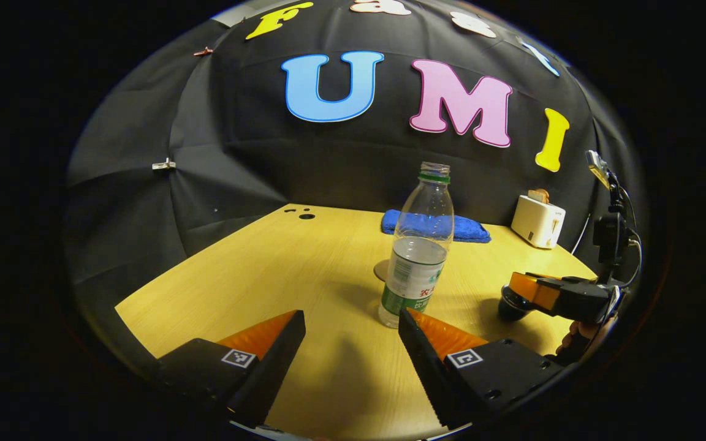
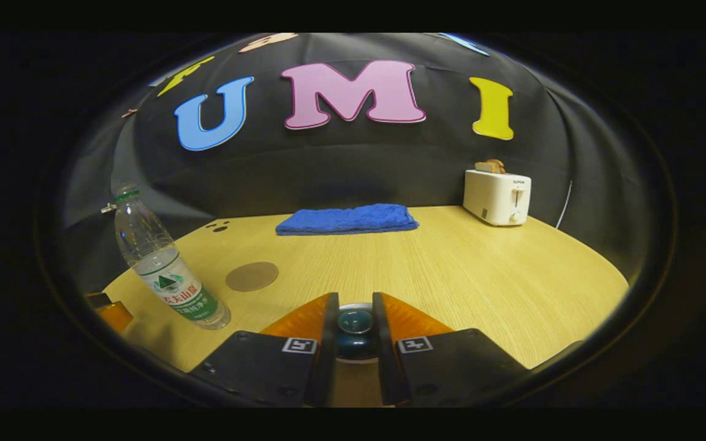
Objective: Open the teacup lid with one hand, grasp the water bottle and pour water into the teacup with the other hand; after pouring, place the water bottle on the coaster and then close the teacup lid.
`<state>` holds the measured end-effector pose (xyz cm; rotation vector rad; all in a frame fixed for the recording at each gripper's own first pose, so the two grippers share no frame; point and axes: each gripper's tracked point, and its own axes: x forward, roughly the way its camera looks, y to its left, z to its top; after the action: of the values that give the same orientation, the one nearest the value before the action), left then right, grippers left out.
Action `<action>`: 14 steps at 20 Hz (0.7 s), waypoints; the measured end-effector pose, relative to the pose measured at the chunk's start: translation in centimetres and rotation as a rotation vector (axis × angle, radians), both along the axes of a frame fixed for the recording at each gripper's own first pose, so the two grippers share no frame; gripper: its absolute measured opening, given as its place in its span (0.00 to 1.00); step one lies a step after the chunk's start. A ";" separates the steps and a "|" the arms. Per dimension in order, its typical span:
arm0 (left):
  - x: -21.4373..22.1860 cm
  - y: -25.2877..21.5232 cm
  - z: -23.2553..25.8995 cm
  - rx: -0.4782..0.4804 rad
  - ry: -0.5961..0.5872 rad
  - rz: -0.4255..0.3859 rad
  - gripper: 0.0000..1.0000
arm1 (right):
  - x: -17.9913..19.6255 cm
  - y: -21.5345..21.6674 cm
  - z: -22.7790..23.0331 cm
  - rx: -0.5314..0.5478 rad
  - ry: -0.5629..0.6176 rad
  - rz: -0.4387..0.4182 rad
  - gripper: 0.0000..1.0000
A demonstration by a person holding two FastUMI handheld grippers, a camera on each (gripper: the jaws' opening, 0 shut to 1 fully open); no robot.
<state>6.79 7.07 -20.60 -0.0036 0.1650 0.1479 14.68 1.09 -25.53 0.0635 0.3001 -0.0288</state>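
A: Quick status, water bottle (image 1: pixel 417 245)?

B: Clear plastic, cap off, green ring at the neck, white-and-green label, water up to about the label's top. Stands upright on the wooden table (image 1: pixel 304 263), just in front of the round brown coaster (image 1: pixel 382 269), not on it. In the right gripper view it's at far left, leaning w/ the fisheye, coaster beside it to the right.

A: Left gripper (image 1: pixel 351 343)?

B: Fingers spread wide, nothing between them. Bottle's base sits just beyond the right-hand fingertip, apart from it as far as I can tell.

A: Right gripper (image 2: pixel 355 327)?

B: Fingers drawn narrow, one each side of the dark teal knob of the teacup lid (image 2: pixel 355 324); a pale rim shows behind the knob. They look pressed on it. From the left gripper view, that gripper is at far right, low over a dark rounded thing on the table, prob. the teacup (image 1: pixel 510 304), a hand behind it.

A: Anything else?

B: Folded blue cloth (image 2: pixel 348 219) at the back by the wall, white toaster (image 2: pixel 497 197) w/ bread in it at back right.
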 end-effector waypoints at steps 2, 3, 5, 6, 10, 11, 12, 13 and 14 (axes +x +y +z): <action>0.5 -0.5 0.2 0.002 -0.008 -0.022 0.97 | 0.1 0.1 0.0 -0.004 0.008 0.011 0.23; 0.8 -0.8 0.6 0.003 -0.013 -0.040 0.97 | 0.0 0.1 0.0 -0.019 0.006 0.016 0.33; 1.6 -1.6 0.7 0.009 -0.019 -0.078 0.98 | 0.1 0.0 0.1 -0.042 0.001 0.026 0.28; 2.0 -2.0 0.7 0.011 -0.019 -0.098 0.98 | 0.1 0.2 0.2 -0.041 0.002 0.032 0.28; 3.8 -3.2 1.2 0.022 -0.026 -0.164 0.98 | 0.4 -0.4 2.3 -0.031 -0.025 0.024 0.28; 4.3 -3.4 1.2 0.049 -0.022 -0.180 0.98 | 0.5 -0.6 3.0 -0.026 -0.033 0.023 0.28; 4.7 -3.7 1.3 0.078 -0.024 -0.200 0.98 | 0.4 -0.7 3.5 -0.023 -0.038 0.021 0.28; 5.2 -4.0 1.4 0.099 -0.027 -0.225 0.97 | 0.4 -1.1 4.2 -0.030 -0.042 0.020 0.27; 5.3 -4.6 1.1 0.106 -0.026 -0.263 0.97 | 0.3 -1.5 4.7 -0.050 -0.047 0.023 0.27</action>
<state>12.07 2.51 -19.55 0.1212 0.1304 -0.1058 15.01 -0.43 -20.79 0.0113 0.2531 -0.0120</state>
